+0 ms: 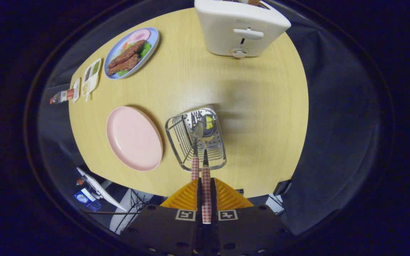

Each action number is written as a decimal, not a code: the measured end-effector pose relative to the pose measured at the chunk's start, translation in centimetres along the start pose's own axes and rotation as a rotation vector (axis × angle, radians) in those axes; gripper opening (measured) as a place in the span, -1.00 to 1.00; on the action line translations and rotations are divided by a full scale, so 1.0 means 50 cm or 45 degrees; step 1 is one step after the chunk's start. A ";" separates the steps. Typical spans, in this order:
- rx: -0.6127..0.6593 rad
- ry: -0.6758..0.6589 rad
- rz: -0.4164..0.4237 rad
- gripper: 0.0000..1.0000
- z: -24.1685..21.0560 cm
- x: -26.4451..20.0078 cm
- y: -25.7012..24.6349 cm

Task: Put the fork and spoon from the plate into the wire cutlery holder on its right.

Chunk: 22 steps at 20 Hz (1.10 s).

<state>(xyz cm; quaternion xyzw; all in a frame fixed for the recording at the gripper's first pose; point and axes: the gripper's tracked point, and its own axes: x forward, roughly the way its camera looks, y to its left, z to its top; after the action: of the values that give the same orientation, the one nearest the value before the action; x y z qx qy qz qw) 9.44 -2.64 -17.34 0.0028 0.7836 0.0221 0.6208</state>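
My gripper hangs above the table's near edge, shut on the red-checked handle of the spoon. The spoon's bowl reaches down inside the wire cutlery holder just ahead of the fingers. The fork, with the same checked handle, stands in the holder to the left of the spoon, tines down at the holder's floor. The pink plate lies left of the holder with nothing on it.
A white toaster stands at the table's far side, beyond the holder. A blue plate of food sits far left, with a small divided tray and a bottle beside it. Bare wood lies right of the holder.
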 end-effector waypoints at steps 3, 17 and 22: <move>0.008 -0.025 0.016 -0.76 0.008 0.004 -0.001; -0.187 -0.850 0.154 0.68 0.063 -0.122 0.060; -0.205 -1.325 0.185 0.80 0.030 -0.180 0.096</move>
<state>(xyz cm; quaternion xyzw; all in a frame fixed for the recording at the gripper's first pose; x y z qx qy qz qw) 12.86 1.93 -8.74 0.0202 0.3657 0.1207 0.9227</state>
